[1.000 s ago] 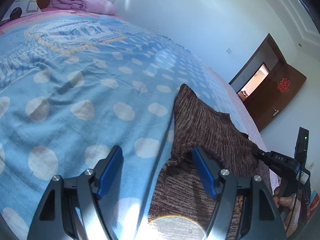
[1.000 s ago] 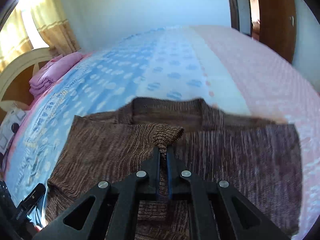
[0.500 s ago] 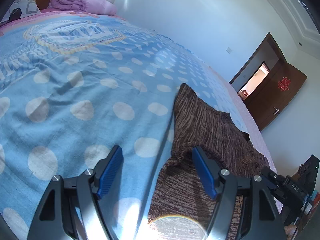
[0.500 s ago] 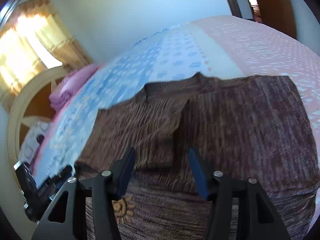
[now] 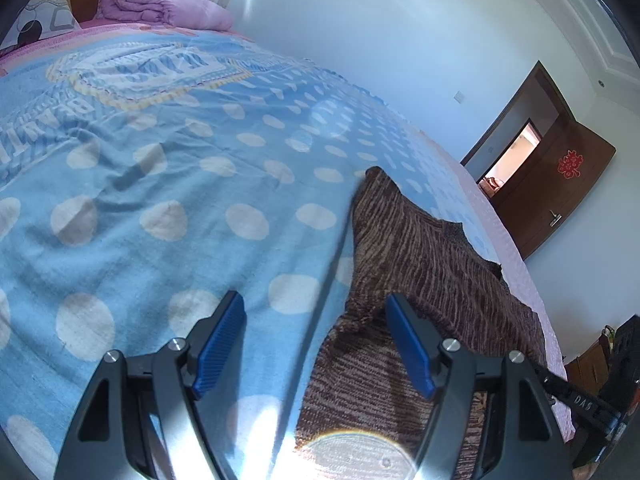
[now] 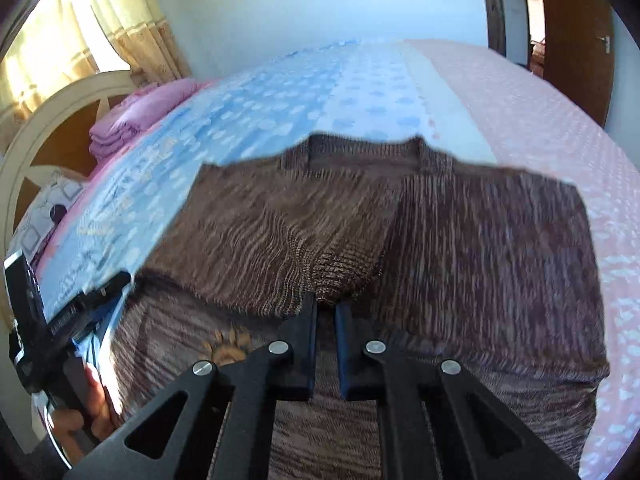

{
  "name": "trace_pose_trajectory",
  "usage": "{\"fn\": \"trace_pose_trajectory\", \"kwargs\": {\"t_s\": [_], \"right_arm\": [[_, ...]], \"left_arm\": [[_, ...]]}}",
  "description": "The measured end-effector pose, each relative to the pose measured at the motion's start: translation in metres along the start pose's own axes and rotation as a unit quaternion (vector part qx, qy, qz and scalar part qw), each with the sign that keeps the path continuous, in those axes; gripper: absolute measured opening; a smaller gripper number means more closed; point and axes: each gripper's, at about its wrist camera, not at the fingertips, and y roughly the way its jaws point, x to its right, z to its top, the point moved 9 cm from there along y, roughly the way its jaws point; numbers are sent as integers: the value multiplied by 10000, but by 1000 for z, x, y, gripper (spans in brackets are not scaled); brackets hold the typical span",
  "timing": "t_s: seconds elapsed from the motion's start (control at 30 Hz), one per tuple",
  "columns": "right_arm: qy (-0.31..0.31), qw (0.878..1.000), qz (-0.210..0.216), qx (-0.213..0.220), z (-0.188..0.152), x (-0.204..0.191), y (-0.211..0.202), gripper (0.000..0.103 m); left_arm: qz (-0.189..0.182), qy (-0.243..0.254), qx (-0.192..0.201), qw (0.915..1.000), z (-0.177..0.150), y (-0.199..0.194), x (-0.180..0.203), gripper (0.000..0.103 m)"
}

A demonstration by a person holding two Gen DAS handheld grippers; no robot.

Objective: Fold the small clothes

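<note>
A brown striped knit sweater lies flat on the bed, its left sleeve folded across the body and ending in a ribbed cuff. My right gripper is just short of that cuff; its jaws are closing to a narrow slit that looks empty. In the left wrist view the sweater runs away to the right. My left gripper hovers open at its left edge, blue pads wide apart, one over the bedspread and one over the knit.
The blue dotted bedspread stretches left; a pink strip borders the right. A folded purple blanket and a pillow lie by the headboard. A brown door stands open. A hand holds the left gripper.
My right gripper let go of the cuff, opened wide, drew back toward the sweater's near side, then closed again. The sleeve now lies across the body. The left gripper has not moved.
</note>
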Motion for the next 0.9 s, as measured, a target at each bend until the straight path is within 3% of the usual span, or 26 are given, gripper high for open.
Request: {"fn": "trace_pose_trajectory", "kwargs": {"t_s": [0.07,0.23,0.33,0.43,0.53,0.6,0.67,0.77,0.8,0.9], "right_arm": [[-10,9999,-62,-79,-9,7,5,13],[239,9963,-584,583,5,32,-30,13],[406,9943,-538,824,25,41,-41,13],[307,9944,-371,942,45,30,-35,13],[66,9963,-224,827,50,8,-17,13],[-102,9982,-222,554,43,-5,8,13],[-149,9985,-465,226,31,-4,37,13],[-151,9983,-448,343,34,-4,35,15],[-124,9987,-405,287,34,-3,34,15],[160,9987,-323,373,32,3,8,15]], "left_arm": [[-4,-1,1,10000,0,0,0,76],[-28,-33,10,10000,1,-1,-3,76],[88,64,-18,9999,0,-5,-1,76],[328,526,39,9981,6,-12,15,76],[411,834,172,9955,25,-14,38,79],[759,1033,120,9917,35,0,44,92],[1222,1341,-10,9834,34,17,42,92],[1711,1601,-376,9714,17,37,25,91],[1677,1469,-662,9726,11,44,17,91],[1374,1134,-547,9825,19,31,4,89]]}}
